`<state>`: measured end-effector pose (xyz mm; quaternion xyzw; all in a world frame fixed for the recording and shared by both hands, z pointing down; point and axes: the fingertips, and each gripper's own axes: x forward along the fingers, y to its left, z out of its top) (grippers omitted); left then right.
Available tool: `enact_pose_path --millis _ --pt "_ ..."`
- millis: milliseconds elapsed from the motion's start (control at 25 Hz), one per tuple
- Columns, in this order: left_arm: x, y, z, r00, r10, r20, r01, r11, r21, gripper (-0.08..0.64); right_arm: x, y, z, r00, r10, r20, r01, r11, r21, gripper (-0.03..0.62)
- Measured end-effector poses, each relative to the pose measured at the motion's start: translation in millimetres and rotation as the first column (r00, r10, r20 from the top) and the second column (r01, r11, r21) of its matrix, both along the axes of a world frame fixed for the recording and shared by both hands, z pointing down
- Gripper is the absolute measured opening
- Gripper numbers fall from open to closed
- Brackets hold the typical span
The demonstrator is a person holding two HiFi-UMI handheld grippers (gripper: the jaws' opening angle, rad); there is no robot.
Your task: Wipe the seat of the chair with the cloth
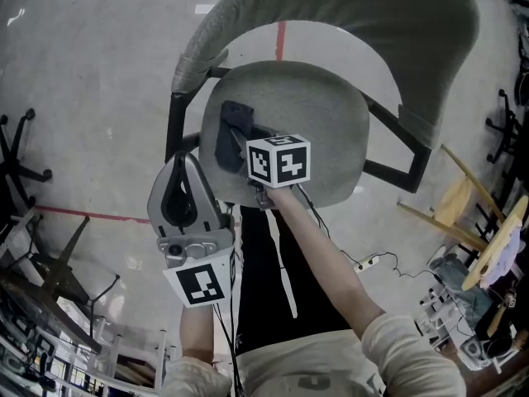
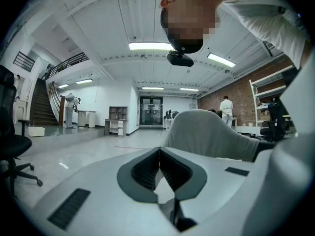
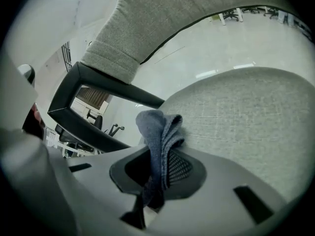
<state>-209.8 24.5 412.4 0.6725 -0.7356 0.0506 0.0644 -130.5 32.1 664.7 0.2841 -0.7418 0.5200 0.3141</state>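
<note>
The chair's grey fabric seat fills the middle of the head view, with its grey backrest beyond it. My right gripper reaches over the seat's left part and is shut on a dark blue cloth. In the right gripper view the cloth is bunched upright between the jaws, just above the seat, with the black armrest behind. My left gripper hangs off the seat's left edge by the armrest. Seen from its own camera, the left gripper is shut and holds nothing.
Black chair bases stand on the floor at the left. Wooden slats and clutter lie at the right, and a power strip lies near the seat's front. A red tape line crosses the floor. Another black chair is nearby.
</note>
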Motion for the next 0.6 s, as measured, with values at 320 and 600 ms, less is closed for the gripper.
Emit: enact_pose_path --millis 320,600 --pt "26.4 -19.5 -0.7 0.996 0.088 0.003 -0.088 0.996 0.012 0.015 104.1 -8.4 3.5 0.985 0.057 -0.164 -0.047 0.997 0.060 0.057" --pt "71.7 -43.9 -1.8 0.977 0.215 0.001 -0.215 0.977 0.005 0.015 201.7 -12.4 2.0 0.935 0.098 -0.340 -0.058 0.990 0.125 0.057"
